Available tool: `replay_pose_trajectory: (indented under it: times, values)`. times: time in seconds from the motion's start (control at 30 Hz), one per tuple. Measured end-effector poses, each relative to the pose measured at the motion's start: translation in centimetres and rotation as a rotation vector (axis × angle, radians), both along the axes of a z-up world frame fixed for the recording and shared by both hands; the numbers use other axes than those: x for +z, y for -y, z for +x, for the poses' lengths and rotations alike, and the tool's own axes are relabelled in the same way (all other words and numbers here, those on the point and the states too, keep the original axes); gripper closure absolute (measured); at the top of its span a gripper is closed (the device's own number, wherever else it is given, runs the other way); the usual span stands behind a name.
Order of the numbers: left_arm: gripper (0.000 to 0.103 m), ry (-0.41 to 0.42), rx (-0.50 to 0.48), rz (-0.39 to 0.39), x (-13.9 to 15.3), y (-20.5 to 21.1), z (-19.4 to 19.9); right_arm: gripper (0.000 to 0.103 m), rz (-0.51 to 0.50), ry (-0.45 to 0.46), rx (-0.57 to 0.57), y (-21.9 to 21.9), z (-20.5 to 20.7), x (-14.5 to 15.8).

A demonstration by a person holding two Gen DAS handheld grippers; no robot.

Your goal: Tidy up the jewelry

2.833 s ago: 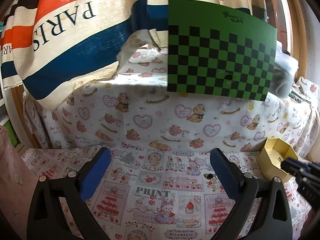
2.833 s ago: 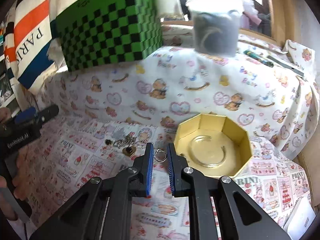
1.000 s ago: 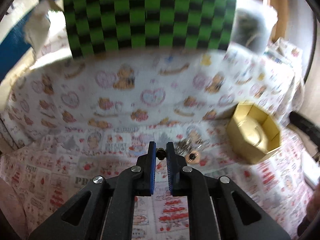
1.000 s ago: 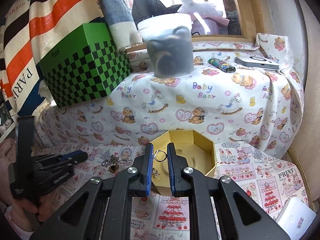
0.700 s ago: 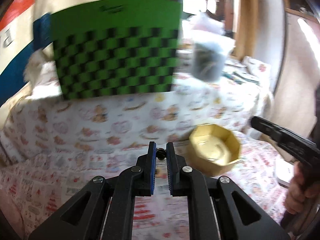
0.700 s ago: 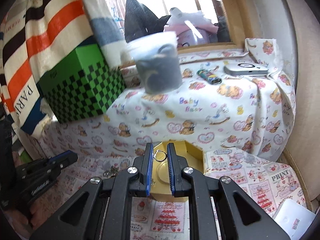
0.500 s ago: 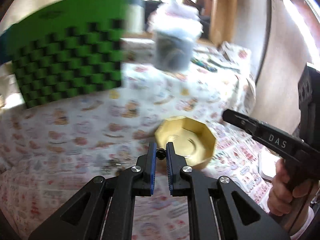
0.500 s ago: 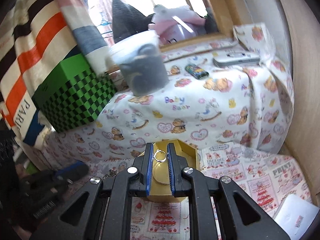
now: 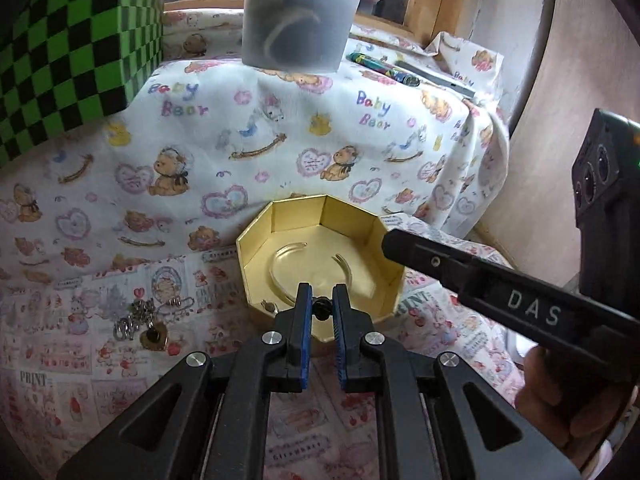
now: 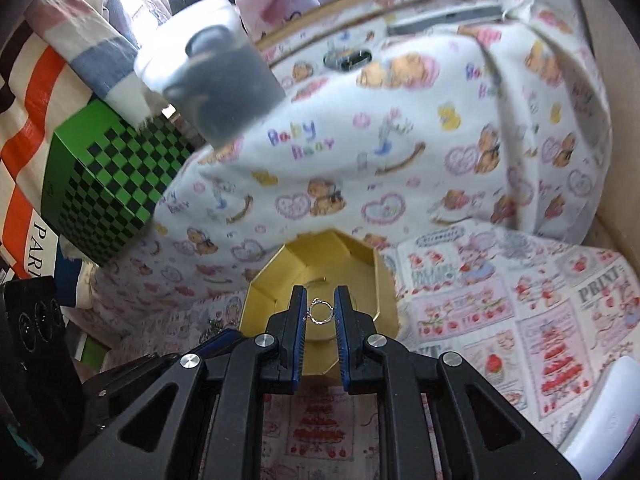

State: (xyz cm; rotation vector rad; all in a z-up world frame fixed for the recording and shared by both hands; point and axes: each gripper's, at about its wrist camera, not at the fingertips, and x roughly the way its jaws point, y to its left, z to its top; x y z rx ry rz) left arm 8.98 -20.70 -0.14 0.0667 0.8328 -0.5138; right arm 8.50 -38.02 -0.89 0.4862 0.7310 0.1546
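Gold and eight-sided, the open box (image 9: 256, 256) sat on the print-covered worktop (image 9: 80, 380), with one small piece (image 9: 267, 306) lying inside by its near wall. The left tool (image 9: 321, 307) hung over its near edge, nearly closed, pinching a small dark bead-like piece (image 9: 321, 307). The right tool (image 10: 320, 311) hovered above the box too, clamped narrowly on a thin silver ring (image 10: 320, 312). A loose heap of silver jewelry (image 9: 144, 316) lay left of the box.
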Motion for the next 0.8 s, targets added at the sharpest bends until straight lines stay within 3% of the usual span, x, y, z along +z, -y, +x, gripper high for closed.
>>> replay_pose_trajectory:
  times: [0.37,0.53,0.73,0.8]
  values:
    - [0.093,0.015,-0.022,0.063,-0.6,0.3,1.1,0.088,-0.035,-0.006,-0.015,-0.4,0.6,-0.4]
    - [0.066,0.069,-0.009,0.033,0.5,-0.7,0.2,0.088,-0.060,-0.007,-0.020,-0.6,0.6,-0.2]
    - [0.054,0.184,0.070,0.060,2.5,-3.2,-2.0,0.087,-0.093,0.010,-0.004,-1.3,0.5,0.2]
    - [0.048,0.227,0.092,0.056,3.5,-4.5,-2.9,0.082,-0.118,0.024,-0.002,-1.7,0.3,0.5]
